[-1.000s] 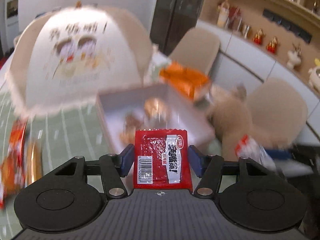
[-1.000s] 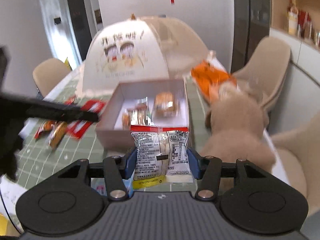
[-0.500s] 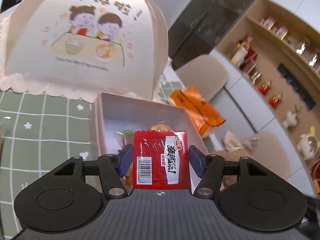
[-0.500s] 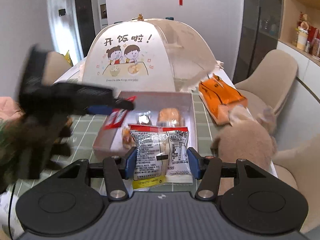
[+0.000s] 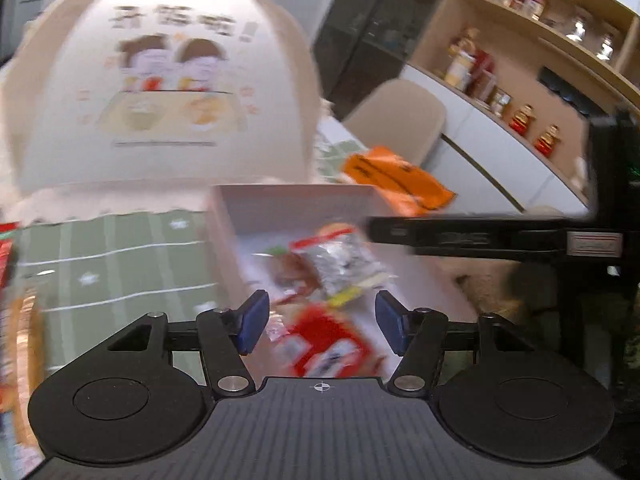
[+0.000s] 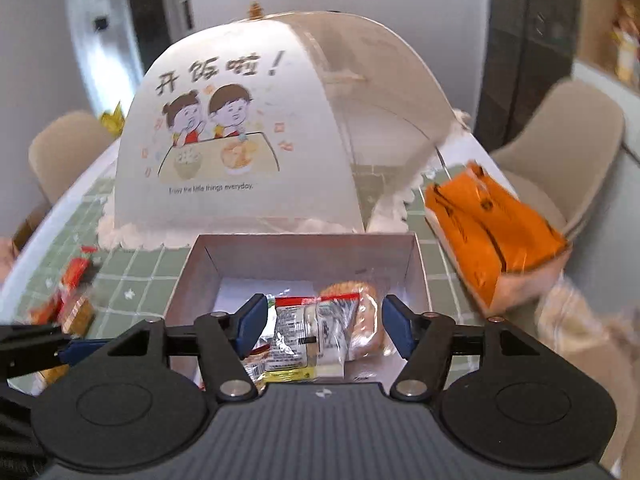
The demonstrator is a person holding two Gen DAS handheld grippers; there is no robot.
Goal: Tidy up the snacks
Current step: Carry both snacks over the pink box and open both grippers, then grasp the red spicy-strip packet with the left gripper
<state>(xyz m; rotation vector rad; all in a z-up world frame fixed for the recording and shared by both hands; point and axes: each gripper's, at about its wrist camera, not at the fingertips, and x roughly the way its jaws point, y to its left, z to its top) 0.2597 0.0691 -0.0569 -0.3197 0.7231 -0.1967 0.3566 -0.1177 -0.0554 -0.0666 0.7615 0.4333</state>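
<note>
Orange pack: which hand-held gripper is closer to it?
Right. The right hand-held gripper, jaws just opened wider with a clear packet between them, hangs over the box beside the orange pack; the left hand-held gripper is at the box's opposite side.

On the table stands one open box (image 6: pixel 416 276), one food cover (image 6: pixel 256 132) and one orange pack (image 6: pixel 492 236). At least three snack packets (image 6: pixel 312 328) lie in the box; the exact number I cannot tell. Two chairs (image 6: pixel 560 140) are seen.
</note>
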